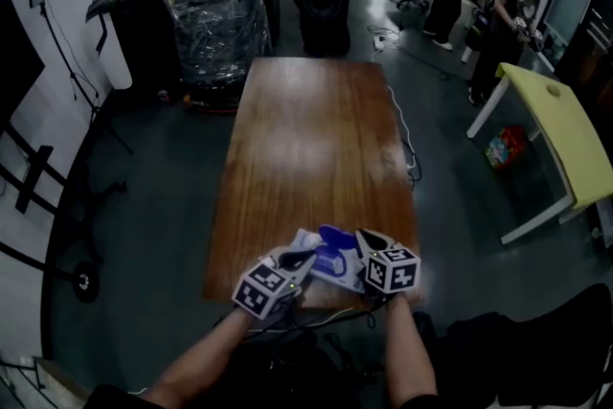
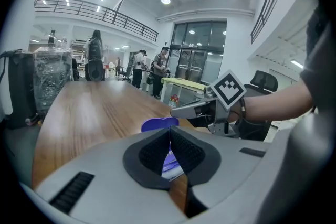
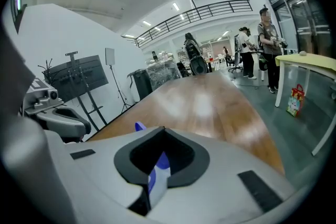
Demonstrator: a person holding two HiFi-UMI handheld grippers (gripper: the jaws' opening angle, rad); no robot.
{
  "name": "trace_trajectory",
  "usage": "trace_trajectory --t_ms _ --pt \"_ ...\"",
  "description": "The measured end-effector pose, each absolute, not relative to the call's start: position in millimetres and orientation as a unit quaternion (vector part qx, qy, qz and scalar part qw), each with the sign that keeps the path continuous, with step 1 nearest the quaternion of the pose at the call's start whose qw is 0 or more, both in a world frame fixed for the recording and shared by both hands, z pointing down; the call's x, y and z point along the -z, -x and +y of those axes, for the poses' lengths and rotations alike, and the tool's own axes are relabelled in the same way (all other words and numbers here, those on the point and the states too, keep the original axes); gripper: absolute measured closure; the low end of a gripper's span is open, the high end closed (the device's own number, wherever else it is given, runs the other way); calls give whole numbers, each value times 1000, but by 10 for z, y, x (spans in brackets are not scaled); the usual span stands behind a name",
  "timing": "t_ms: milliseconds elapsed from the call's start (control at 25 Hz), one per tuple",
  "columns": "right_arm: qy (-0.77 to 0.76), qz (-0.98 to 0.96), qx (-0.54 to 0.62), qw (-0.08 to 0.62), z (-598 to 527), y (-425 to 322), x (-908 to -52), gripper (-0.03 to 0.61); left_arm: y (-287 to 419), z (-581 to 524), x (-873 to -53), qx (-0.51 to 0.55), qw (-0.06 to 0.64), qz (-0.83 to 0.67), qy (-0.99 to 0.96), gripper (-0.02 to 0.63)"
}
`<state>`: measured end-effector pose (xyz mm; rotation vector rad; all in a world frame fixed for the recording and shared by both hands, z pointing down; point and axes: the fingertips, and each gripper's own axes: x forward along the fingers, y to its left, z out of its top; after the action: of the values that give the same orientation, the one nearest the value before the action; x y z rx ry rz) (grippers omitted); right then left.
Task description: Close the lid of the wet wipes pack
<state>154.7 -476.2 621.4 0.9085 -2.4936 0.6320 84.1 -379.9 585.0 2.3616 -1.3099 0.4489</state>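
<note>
Wet wipes pack (image 1: 329,267) sits between two grippers at table's near edge

Head view: the pack lies on the near end of a long wooden table (image 1: 306,148), its blue lid (image 1: 336,236) lifted off the top. The left gripper (image 1: 293,261) comes at the pack's left side and the right gripper (image 1: 361,238) reaches in beside the lid, each carrying its marker cube. The far stretch of the table is bare wood. A plastic-wrapped load (image 1: 216,19) stands beyond the table's far left corner, and a yellow-green side table (image 1: 567,131) stands well off to the right.

Left gripper view: the jaws are brought together, their dark pads (image 2: 152,153) meeting in a line at the tips. The white and purple pack shows in the gap just behind them; whether its wrapper is pinched cannot be told. The blue lid lies just ahead, with the right gripper's tips beside it.

Right gripper view: the jaws stand narrow and closed on a white and blue edge of the pack, which fills the slit between the pads (image 3: 185,159). A blue tip of the lid pokes up just left of the jaws.
</note>
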Motion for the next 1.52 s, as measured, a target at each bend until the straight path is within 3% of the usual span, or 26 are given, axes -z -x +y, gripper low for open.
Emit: trace_trajectory --t_ms 400,1520 --pt "-313 -896 -233 209 -4362 -1497 -6224 568 -855 -3684 -5835 -161 197 -455 -854 609" --pt "-310 -874 -208 312 -3877 -1232 -6832 568 -702 -3372 -5956 -180 215 -462 -842 609"
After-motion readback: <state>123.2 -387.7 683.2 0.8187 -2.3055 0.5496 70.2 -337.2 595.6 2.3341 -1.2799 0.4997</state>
